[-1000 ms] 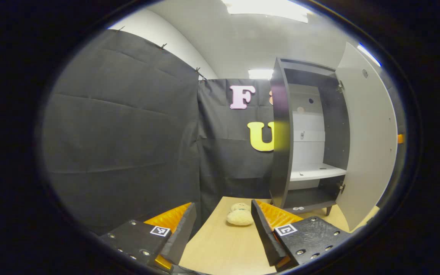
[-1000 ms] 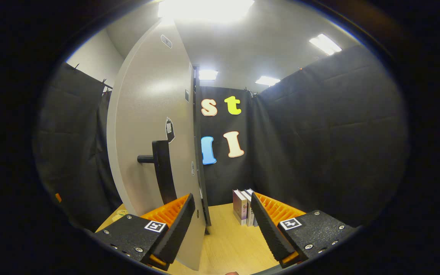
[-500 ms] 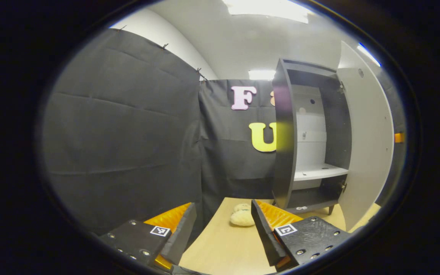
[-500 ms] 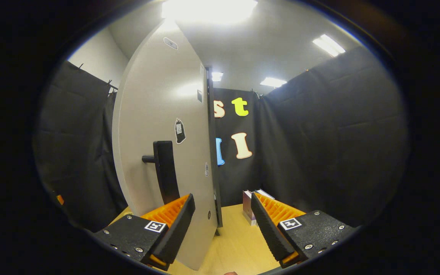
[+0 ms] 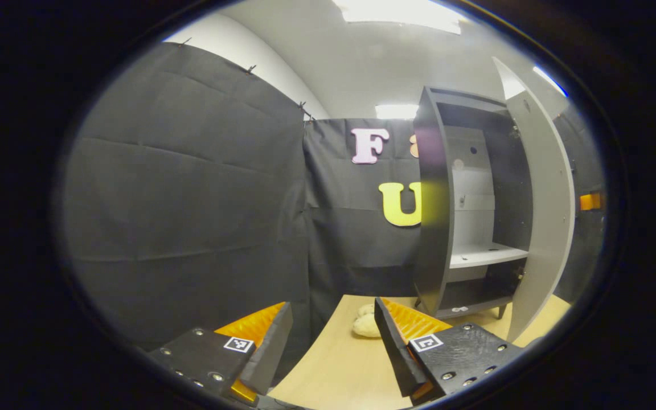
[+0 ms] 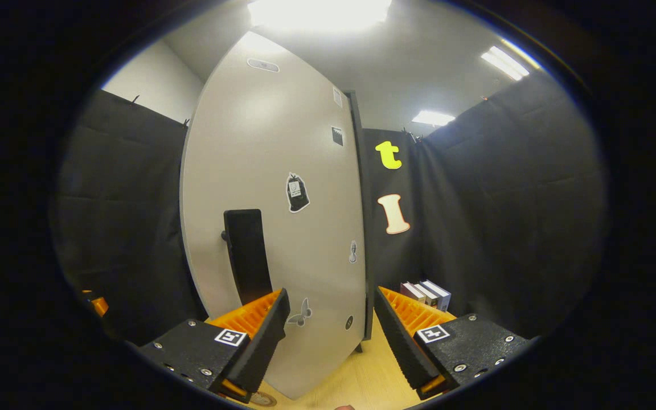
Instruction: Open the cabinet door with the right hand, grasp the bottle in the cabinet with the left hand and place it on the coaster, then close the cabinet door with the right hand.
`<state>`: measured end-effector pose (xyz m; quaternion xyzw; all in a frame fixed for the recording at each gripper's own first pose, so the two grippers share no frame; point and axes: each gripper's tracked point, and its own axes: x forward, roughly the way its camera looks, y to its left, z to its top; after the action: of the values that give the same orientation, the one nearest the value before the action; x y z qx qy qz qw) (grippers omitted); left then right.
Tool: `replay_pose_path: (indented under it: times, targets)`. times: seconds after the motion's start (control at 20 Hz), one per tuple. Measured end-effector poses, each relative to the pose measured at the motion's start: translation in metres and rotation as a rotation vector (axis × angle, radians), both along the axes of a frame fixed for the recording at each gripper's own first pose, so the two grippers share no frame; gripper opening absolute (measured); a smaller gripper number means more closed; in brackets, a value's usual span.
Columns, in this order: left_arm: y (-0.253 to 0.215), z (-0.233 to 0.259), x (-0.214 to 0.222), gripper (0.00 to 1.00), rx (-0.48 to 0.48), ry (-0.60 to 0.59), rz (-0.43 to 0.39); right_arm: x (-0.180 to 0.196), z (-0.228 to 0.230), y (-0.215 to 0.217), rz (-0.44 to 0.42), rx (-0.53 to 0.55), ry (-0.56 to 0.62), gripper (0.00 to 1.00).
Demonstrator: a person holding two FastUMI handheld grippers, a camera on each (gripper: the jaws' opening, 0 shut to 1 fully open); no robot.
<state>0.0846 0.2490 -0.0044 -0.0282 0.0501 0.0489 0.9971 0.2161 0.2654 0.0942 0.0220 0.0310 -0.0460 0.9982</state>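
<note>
The dark cabinet [image 5: 433, 228] stands on the table at the right of the left gripper view. Its pale door [image 5: 544, 216] is partly open, and a white shelf [image 5: 484, 255] inside is bare. My left gripper [image 5: 333, 310] is open and holds nothing, low over the table and well short of the cabinet. In the right gripper view the door's outer face [image 6: 282, 148] is close in front, with its black handle [image 6: 246, 256] at the left. My right gripper [image 6: 332, 296] is open. Its left finger [image 6: 259, 319] is just below the handle, near the door face.
A cream plush toy [image 5: 367, 326] lies on the wooden table [image 5: 333, 370] beside the cabinet's foot. Several books [image 6: 426, 291] stand to the right of the cabinet against the cloth wall. Small stickers dot the door face. A small round disc [image 6: 262, 399] lies under the door's lower edge.
The door has swung further toward the cabinet, so the opening is narrower. My right gripper has followed the door face round. The left view has drifted slightly left.
</note>
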Motion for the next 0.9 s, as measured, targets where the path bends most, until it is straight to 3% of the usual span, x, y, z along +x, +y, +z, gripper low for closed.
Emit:
replay_pose_path:
  times: [0.15,0.2,0.25,0.75,0.8,0.9]
  targets:
    - [0.01,-0.004,0.0,0.88,0.002,0.009,0.015,0.011,-0.001,0.013,0.022,-0.001,0.001,0.93]
    - [0.012,-0.004,0.0,0.83,0.003,0.012,0.017,0.014,-0.001,0.017,0.03,-0.001,0.001,0.93]
    - [0.014,-0.004,0.0,0.88,0.005,0.012,0.02,0.019,-0.002,0.021,0.038,-0.001,0.0,0.93]
    - [0.031,-0.013,-0.01,0.88,0.023,0.04,0.067,0.06,-0.004,0.071,0.151,0.007,-0.022,0.94]
    - [0.031,-0.014,-0.01,0.83,0.022,0.042,0.07,0.063,-0.005,0.072,0.156,0.005,-0.024,0.94]
    - [0.033,-0.015,-0.012,0.88,0.024,0.045,0.074,0.076,-0.011,0.08,0.169,0.009,-0.023,0.94]
